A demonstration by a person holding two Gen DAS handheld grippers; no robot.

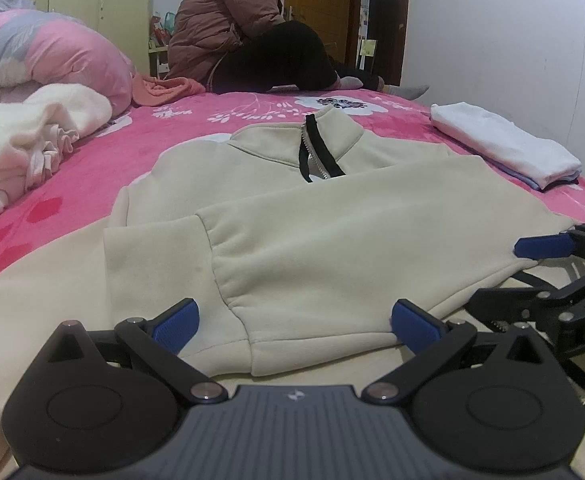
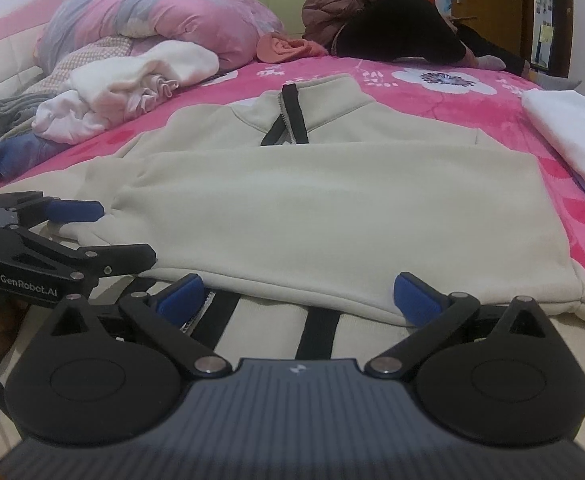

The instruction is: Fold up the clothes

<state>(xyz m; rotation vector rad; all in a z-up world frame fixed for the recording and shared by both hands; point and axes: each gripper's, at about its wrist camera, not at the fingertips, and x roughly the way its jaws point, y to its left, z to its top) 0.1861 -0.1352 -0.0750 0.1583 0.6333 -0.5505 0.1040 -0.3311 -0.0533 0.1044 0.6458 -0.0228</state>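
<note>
Soft even indoor light, fisheye-bent edges, dark corners

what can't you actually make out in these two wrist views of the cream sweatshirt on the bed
- Cream zip-neck fleece sweatshirt: its near hem is hidden in both views behind the open left gripper and open right gripper.
- Folded white clothes stack: cut off by the right edge in the right wrist view; the items underneath are hidden by the top one.
- Crumpled white garment pile: the pieces cannot be told apart.
- Seated person in a brown padded jacket: cropped by the top edge in both views.
</note>
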